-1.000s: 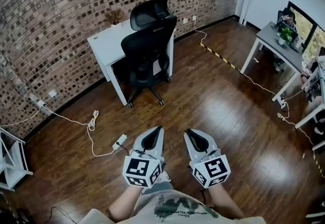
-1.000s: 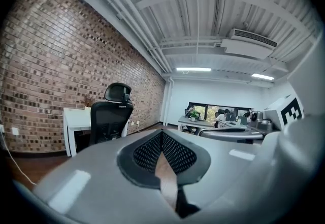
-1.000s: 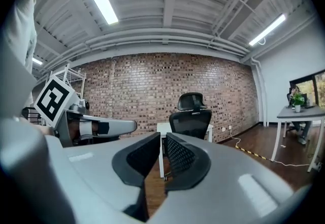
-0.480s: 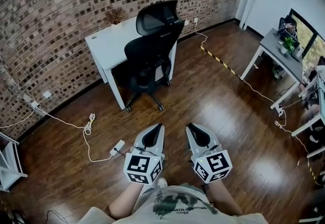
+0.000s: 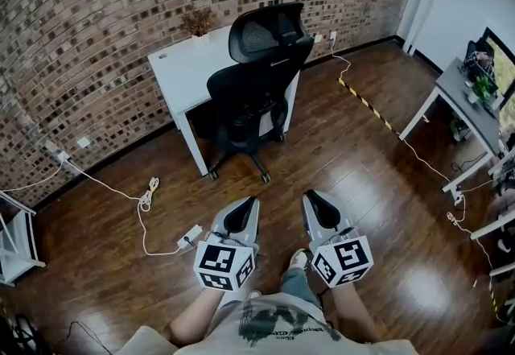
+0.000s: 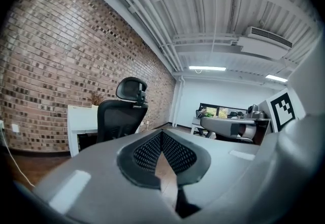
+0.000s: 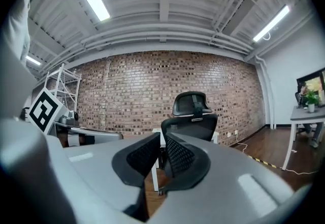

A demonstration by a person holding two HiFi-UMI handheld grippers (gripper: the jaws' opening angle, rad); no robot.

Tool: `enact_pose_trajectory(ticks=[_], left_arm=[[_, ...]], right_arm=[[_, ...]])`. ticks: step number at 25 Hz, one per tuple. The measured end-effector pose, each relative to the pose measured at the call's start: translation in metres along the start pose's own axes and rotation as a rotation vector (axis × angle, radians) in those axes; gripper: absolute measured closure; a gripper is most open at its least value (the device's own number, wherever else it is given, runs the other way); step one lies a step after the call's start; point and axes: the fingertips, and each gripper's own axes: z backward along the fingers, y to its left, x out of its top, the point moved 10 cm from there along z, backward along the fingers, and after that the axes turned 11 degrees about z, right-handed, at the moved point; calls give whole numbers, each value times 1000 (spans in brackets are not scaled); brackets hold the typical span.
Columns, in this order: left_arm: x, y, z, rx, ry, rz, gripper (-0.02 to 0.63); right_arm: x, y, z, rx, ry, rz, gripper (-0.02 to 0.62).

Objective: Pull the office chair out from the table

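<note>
A black office chair (image 5: 257,88) with a mesh headrest stands pushed in under a white table (image 5: 181,68) against the brick wall. My two grippers are held side by side over the wood floor, well short of the chair and pointing at it. The left gripper (image 5: 248,202) is shut and empty, its tips meeting. On the right gripper (image 5: 310,196) a narrow gap shows between the pads, with nothing in it. The left gripper view has the chair (image 6: 119,116) to the left of its jaws (image 6: 162,134). In the right gripper view the chair (image 7: 193,116) stands just behind the jaws (image 7: 161,141).
A small plant (image 5: 197,22) sits on the white table. A power strip (image 5: 189,234) and white cable (image 5: 149,192) lie on the floor at left. Yellow-black tape (image 5: 366,100) runs along the floor at right, toward a grey desk (image 5: 463,96). A white rack (image 5: 16,241) stands far left.
The chair and table have come nearer and slid right in the head view as I walk toward them. Both grippers keep their pose and jaw spacing.
</note>
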Motion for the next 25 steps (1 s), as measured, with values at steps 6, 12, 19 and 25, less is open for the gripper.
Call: enact_pose_trajectory(ticks=[6, 12, 19, 25], left_arm=[[16, 1, -68, 56, -32, -8, 597], [37, -10, -137, 107, -74, -17, 597], [53, -5, -198, 193, -109, -58, 597], [72, 16, -225, 249, -119, -150, 552]], right_arm=[[2, -61, -47, 78, -48, 24, 570], [6, -129, -86, 158, -86, 28, 569], [6, -193, -129, 262, -125, 94, 545], [-2, -234, -166, 388, -125, 196, 488]])
